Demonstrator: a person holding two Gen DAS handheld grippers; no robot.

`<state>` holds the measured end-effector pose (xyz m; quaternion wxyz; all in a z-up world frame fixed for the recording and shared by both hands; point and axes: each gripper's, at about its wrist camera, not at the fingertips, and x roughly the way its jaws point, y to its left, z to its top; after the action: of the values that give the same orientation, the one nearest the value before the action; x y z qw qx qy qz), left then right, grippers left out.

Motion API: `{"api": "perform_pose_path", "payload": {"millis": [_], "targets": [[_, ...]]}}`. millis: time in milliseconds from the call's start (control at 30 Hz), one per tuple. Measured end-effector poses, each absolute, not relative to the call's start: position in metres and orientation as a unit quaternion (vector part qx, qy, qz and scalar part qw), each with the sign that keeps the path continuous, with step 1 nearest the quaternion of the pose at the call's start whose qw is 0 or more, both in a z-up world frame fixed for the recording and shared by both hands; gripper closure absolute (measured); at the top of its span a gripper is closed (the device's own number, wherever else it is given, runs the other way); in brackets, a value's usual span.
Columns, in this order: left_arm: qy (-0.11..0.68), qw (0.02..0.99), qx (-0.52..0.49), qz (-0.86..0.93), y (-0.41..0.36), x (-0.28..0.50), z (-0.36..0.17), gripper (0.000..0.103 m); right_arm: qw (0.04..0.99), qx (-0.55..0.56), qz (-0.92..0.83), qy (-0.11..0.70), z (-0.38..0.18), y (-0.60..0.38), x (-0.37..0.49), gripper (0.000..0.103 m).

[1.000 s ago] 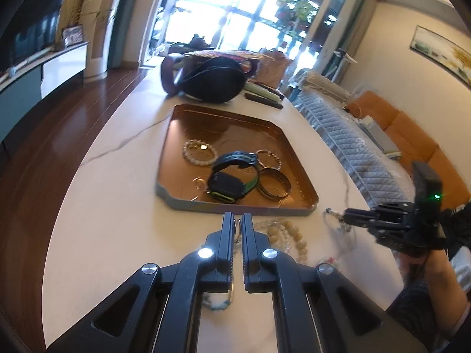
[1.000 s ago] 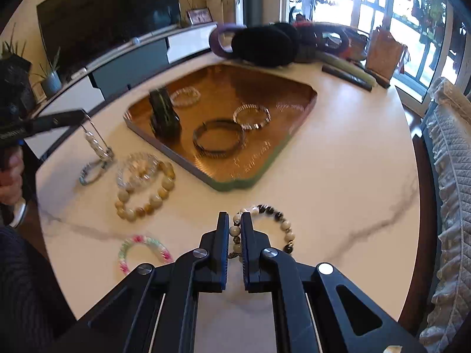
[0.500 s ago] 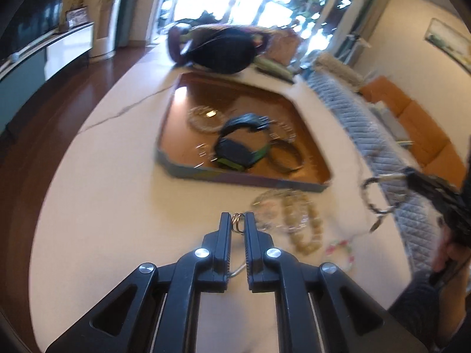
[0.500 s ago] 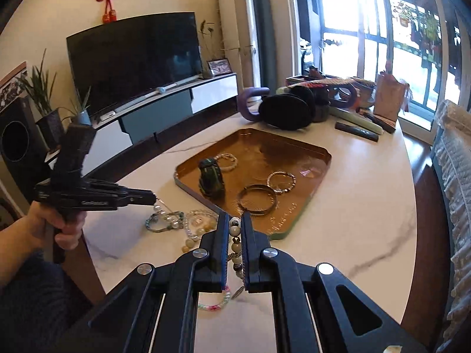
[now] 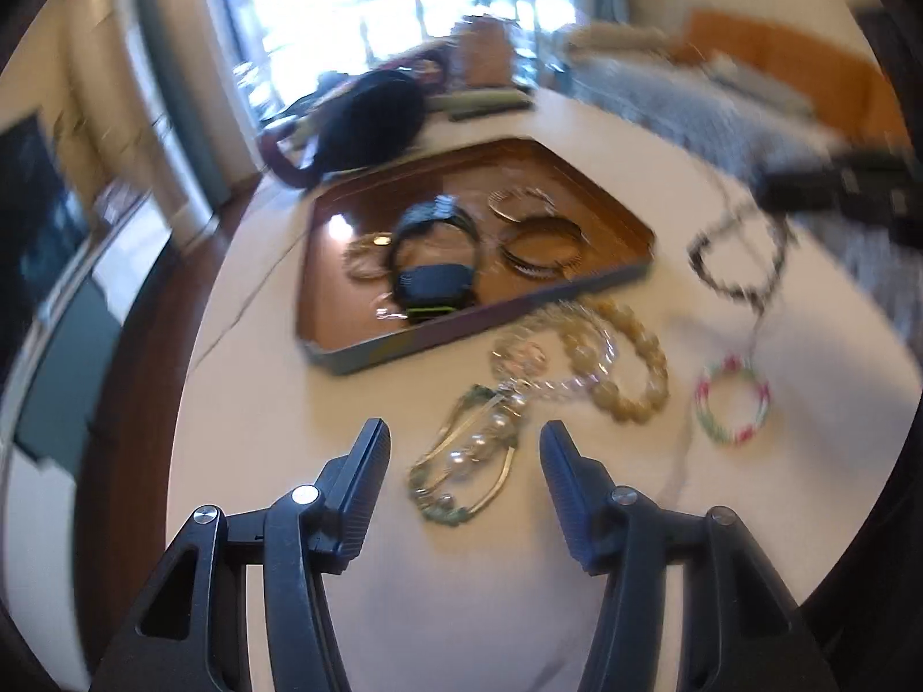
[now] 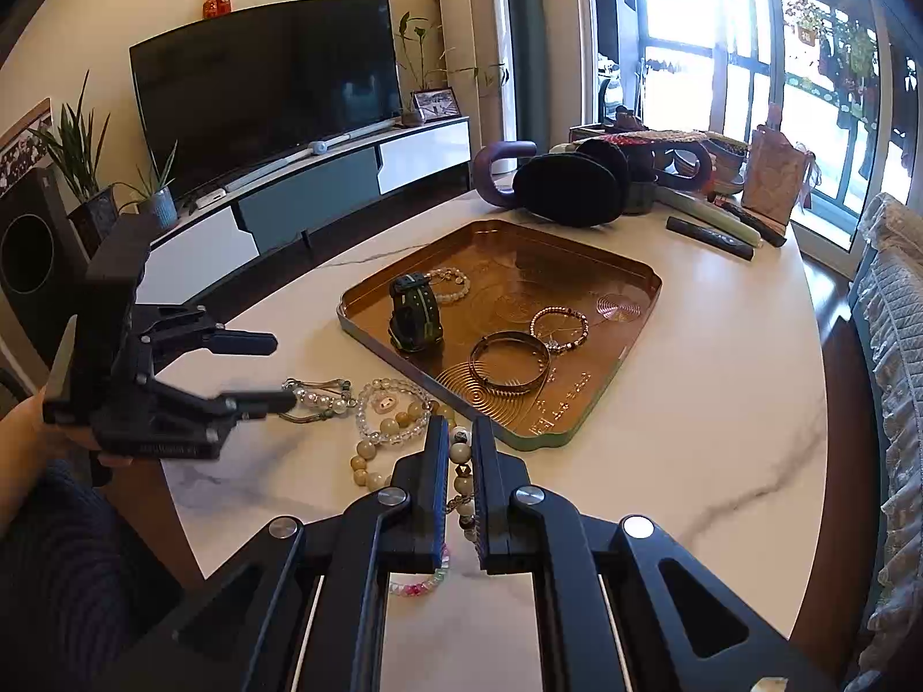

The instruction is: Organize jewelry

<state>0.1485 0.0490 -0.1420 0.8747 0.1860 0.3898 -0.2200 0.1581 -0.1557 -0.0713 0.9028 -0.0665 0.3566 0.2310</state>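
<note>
My left gripper (image 5: 461, 441) is open above a green-and-pearl bracelet (image 5: 461, 461) that lies on the white table; it also shows in the right wrist view (image 6: 259, 369). My right gripper (image 6: 460, 432) is shut on a black-and-cream bead bracelet (image 6: 461, 464), which hangs in the air in the left wrist view (image 5: 735, 265). A copper tray (image 6: 594, 403) holds a dark watch (image 6: 412, 314), a gold bangle (image 6: 507, 366) and two bead bracelets. A clear bead bracelet (image 6: 392, 406), a tan bead bracelet (image 5: 629, 357) and a pink-green bracelet (image 5: 732, 406) lie on the table.
Black headphones (image 6: 568, 187), a purple neck pillow (image 6: 502, 173) and remotes (image 6: 709, 236) sit beyond the tray. A TV stand (image 6: 311, 196) lies past the table's left edge, a quilted sofa (image 6: 894, 311) to the right.
My left gripper has opened and let the green-and-pearl bracelet drop onto the table. My right gripper has lifted the black-and-cream bracelet off the table and still holds it.
</note>
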Motion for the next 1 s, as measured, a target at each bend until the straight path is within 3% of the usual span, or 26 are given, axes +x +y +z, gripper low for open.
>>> {"api": "perform_pose_path", "payload": {"millis": [133, 267, 367, 533, 867, 1000], "targets": [[0.400, 0.863, 0.189, -0.244, 0.050, 0.159, -0.149, 0.052, 0.899, -0.069, 0.235, 0.362, -0.075, -0.153, 0.162, 0.096], [0.421, 0.854, 0.166, -0.257, 0.055, 0.175, -0.157, 0.083, 0.895, -0.074, 0.239, 0.369, -0.080, -0.150, 0.164, 0.096], [0.438, 0.850, 0.153, -0.249, 0.057, 0.179, -0.158, 0.092, 0.893, -0.077, 0.239, 0.375, -0.084, -0.150, 0.168, 0.096], [0.439, 0.856, 0.119, -0.247, 0.065, 0.186, -0.153, 0.092, 0.892, -0.074, 0.237, 0.377, -0.086, -0.154, 0.174, 0.096], [0.377, 0.886, -0.007, -0.269, 0.083, 0.178, -0.093, 0.092, 0.904, -0.056, 0.229, 0.357, -0.073, -0.164, 0.174, 0.096], [0.432, 0.862, -0.046, -0.261, 0.083, 0.187, -0.101, 0.092, 0.909, -0.048, 0.223, 0.350, -0.069, -0.167, 0.173, 0.096]]}}
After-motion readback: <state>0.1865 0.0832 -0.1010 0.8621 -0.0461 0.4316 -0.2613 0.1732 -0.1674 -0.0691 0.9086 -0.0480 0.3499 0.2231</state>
